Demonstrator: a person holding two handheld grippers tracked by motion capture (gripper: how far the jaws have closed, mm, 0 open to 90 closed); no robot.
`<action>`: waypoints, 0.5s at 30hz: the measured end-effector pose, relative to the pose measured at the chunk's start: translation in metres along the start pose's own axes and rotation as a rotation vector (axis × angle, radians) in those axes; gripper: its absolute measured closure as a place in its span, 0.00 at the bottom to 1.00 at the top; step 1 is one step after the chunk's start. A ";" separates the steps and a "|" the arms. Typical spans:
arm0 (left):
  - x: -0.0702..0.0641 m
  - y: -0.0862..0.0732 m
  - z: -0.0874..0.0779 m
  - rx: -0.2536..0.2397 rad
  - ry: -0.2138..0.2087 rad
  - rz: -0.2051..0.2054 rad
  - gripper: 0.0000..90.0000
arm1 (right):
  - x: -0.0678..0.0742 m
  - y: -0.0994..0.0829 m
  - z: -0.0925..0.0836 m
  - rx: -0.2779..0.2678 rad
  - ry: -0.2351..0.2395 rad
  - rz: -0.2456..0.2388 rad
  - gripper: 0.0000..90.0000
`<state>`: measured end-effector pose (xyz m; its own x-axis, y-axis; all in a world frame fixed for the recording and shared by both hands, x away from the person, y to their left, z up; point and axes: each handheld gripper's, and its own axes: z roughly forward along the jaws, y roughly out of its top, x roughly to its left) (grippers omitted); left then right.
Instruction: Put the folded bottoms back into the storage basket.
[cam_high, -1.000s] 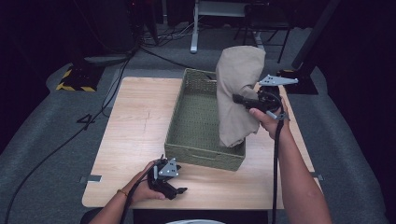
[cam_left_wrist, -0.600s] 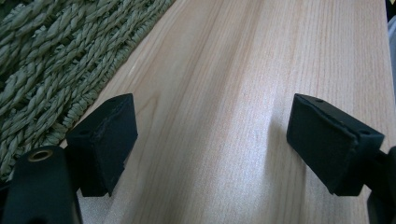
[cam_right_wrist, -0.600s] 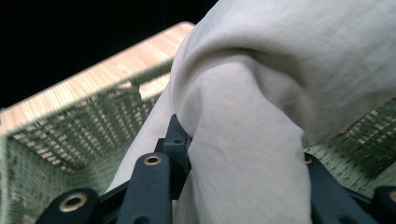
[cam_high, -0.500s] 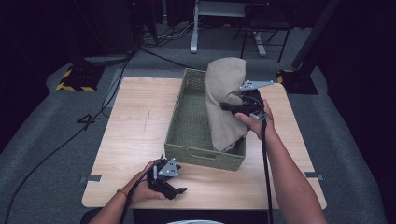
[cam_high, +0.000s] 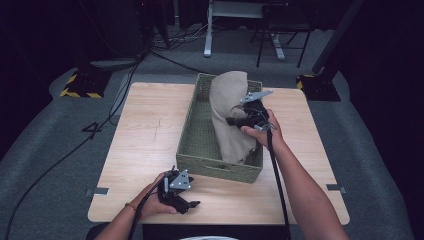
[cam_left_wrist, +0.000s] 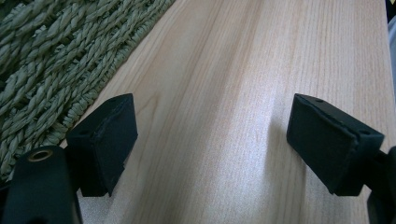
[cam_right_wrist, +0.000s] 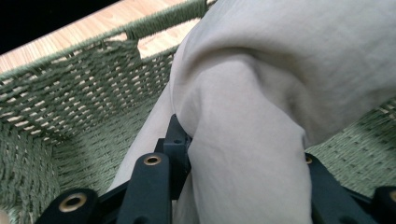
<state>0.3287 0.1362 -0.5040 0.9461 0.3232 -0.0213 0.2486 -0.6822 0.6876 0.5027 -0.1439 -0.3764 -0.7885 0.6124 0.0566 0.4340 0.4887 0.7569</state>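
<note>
Beige cloth (cam_high: 230, 117) is hanging limp and light from the right gripper (cam_high: 235, 120), whose jaws are pinching a bunched fold, over the basket (cam_high: 197, 157) at two o'clock; left gripper (cam_high: 187, 204) is resting wide open, empty, on the surface (cam_high: 145, 135).

cloth (cam_high: 230, 117) in basket (cam_high: 196, 145) (on table (cam_high: 145, 135))

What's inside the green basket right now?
A beige cloth, held by the right gripper, hangs down into the basket. The left half shows bare woven floor. Anything under the cloth is covered.
</note>
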 end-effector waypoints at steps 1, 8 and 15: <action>0.000 0.000 0.000 0.000 0.000 0.000 0.19 | 0.001 0.000 0.004 0.016 -0.004 -0.004 0.73; 0.000 0.000 0.000 -0.001 0.001 0.000 0.19 | 0.008 0.003 0.020 0.104 -0.022 -0.047 0.73; 0.000 0.000 0.000 0.000 0.000 0.001 0.19 | 0.016 0.005 0.034 0.178 -0.016 -0.077 0.73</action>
<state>0.3288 0.1362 -0.5040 0.9463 0.3225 -0.0210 0.2479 -0.6824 0.6877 0.5073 -0.1104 -0.3941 -0.8161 0.5779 -0.0086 0.4435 0.6358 0.6317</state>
